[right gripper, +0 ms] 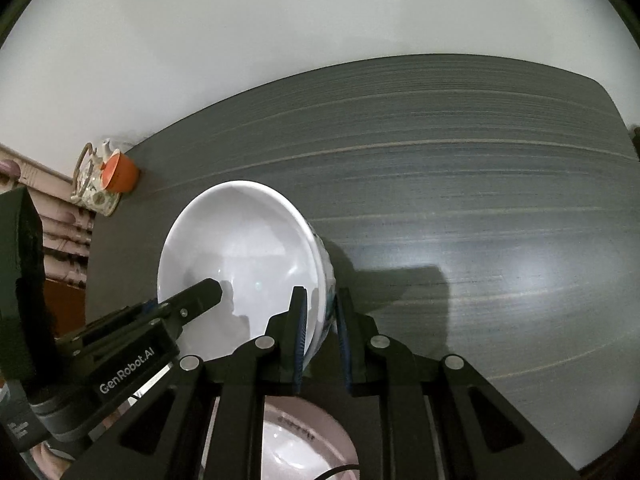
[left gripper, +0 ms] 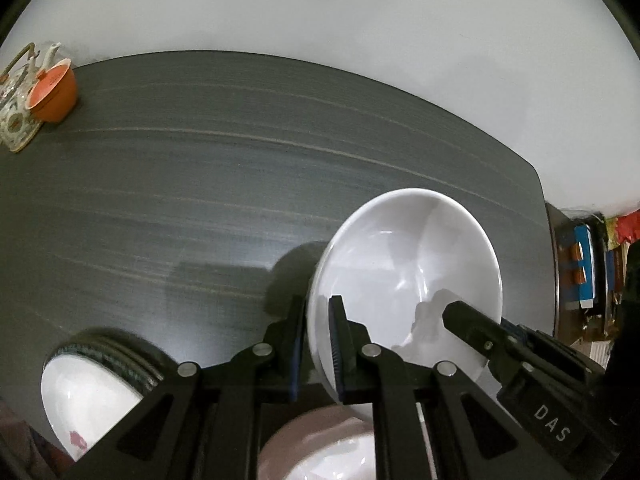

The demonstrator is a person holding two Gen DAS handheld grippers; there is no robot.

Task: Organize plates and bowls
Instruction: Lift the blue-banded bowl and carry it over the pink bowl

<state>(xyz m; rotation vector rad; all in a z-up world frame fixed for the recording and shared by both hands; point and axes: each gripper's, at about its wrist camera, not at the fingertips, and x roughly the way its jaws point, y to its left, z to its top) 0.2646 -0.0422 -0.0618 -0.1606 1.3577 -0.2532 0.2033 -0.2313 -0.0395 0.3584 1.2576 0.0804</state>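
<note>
A white bowl [left gripper: 408, 280] is held tilted above the dark table, gripped from both sides. My left gripper [left gripper: 318, 344] is shut on its left rim, one finger inside and one outside. My right gripper [right gripper: 322, 336] is shut on its right rim in the same way; the bowl [right gripper: 240, 256] has a patterned outside. Each gripper's finger shows in the other's view, reaching into the bowl. A pinkish plate [left gripper: 320, 448] lies below the grippers, also in the right wrist view [right gripper: 304, 440]. A stack of white plates with a dark patterned rim [left gripper: 92, 384] sits at lower left.
An orange cup [left gripper: 54, 92] and a patterned teapot on a tray [left gripper: 16, 112] stand at the table's far left corner, against the white wall. The dark grey table [right gripper: 460, 200] stretches to the right. Cluttered shelves [left gripper: 592, 272] lie beyond the table's right edge.
</note>
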